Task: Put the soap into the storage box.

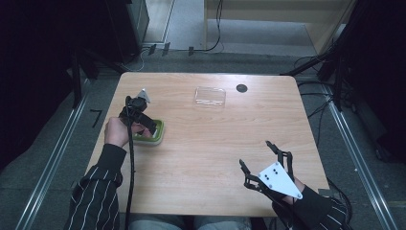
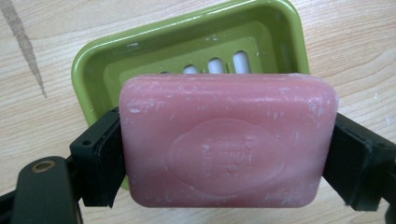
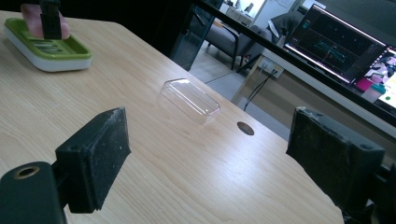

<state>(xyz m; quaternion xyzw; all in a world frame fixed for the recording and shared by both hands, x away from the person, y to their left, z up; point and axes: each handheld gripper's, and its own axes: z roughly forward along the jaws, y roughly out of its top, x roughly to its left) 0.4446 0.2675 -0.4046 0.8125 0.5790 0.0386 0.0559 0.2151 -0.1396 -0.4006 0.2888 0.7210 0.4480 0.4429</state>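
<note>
1. Left gripper (image 1: 143, 125) was at the left side of the wooden table (image 1: 201, 158), jaws clamped on the two short ends of a pink soap bar (image 2: 228, 140).
2. The soap bar was held just above the green soap dish (image 2: 187, 46); whether it touched the dish could not be told.
3. Right gripper (image 1: 258, 155) was near the table's front right, jaws spread wide with nothing between them.
4. A clear plastic lid (image 1: 209, 96) lay toward the far edge, a dark round hole (image 1: 242, 88) just beside it.
</note>
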